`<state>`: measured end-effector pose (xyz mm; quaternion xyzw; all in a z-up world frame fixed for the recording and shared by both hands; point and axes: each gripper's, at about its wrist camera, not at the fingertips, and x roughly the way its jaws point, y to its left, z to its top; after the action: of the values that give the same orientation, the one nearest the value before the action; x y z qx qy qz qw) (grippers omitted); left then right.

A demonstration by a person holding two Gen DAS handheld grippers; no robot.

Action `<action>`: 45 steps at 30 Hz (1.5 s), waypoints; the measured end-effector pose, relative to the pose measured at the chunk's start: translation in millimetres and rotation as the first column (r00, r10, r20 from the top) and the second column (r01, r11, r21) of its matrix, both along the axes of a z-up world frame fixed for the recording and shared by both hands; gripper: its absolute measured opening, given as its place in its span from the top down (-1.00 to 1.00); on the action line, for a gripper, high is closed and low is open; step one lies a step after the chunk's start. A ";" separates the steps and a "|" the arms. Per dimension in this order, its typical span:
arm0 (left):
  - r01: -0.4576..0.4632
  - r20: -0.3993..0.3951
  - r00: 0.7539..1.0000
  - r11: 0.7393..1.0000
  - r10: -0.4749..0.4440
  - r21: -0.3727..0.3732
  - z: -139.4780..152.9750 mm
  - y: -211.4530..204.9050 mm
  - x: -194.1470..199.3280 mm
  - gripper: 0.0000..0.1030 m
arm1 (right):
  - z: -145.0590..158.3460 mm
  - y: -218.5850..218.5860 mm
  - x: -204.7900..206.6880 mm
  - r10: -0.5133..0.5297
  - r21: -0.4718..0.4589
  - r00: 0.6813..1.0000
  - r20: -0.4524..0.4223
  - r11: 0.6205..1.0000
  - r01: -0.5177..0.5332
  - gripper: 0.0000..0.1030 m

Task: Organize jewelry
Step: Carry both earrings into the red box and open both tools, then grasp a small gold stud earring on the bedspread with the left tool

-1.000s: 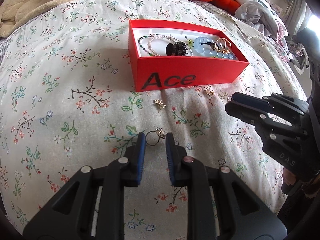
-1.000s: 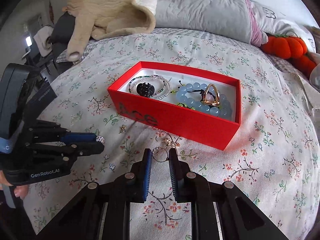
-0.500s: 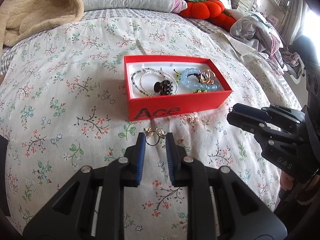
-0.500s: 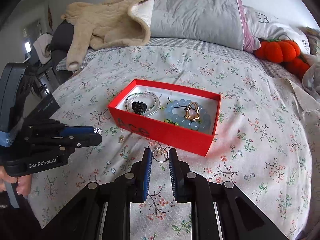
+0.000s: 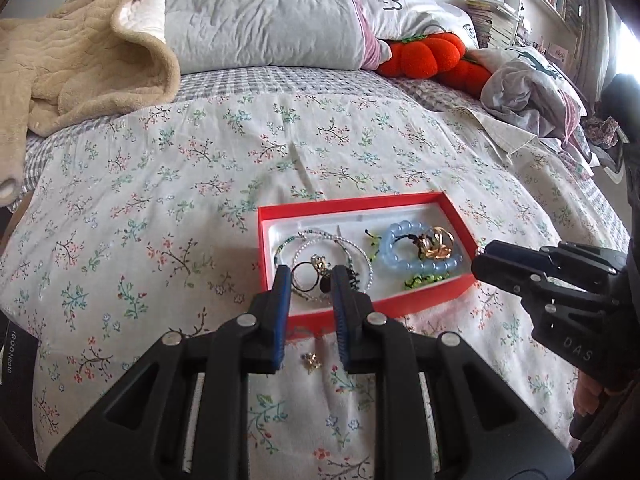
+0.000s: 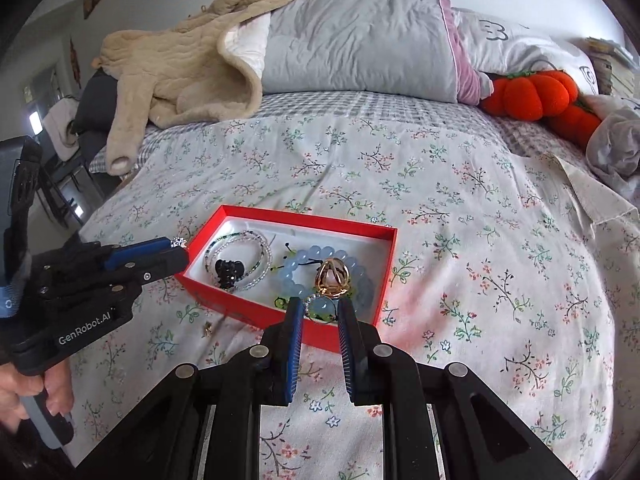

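Left wrist view: the left gripper (image 5: 307, 280) pinches a ring (image 5: 306, 276) with a small gold ornament on top, held upright between its blue pads, over the near left corner of the red box (image 5: 352, 204). Below and just behind the fingertips, a small gold earring (image 5: 312, 361) lies on the floral bedspread (image 5: 160, 208), close to the box's near wall. Just beyond the tips, inside the box, lie beaded necklaces (image 5: 360, 254); farther right sit a pale blue bead bracelet (image 5: 404, 258) and a gold ring (image 5: 438, 244).

From the right wrist camera, the right gripper (image 6: 319, 312) clamps a second ring (image 6: 320, 309), thin and set with small stones, above the box's near wall. Ahead of its tips are the gold ring and the blue bracelet; to the left, a black hair claw (image 6: 229, 271) rests on the necklaces. Far beyond, a beige fleece (image 6: 180, 76), a grey pillow (image 6: 360, 40) and an orange pumpkin cushion (image 6: 536, 94) lie at the head of the bed.
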<state>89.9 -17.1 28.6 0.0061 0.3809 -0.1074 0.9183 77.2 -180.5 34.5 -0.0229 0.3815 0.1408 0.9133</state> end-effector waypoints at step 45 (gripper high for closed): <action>-0.094 -0.152 0.983 0.994 0.100 0.047 -18.6 16.2 -19.7 -0.51 | -5.7 -6.7 -7.2 -0.040 -0.017 0.997 -0.072 0.999 0.039 -0.29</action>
<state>70.2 -0.9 10.1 -0.0027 0.4527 -0.0551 0.8899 70.0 -187.2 28.8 -0.0175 0.4156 0.1203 0.9014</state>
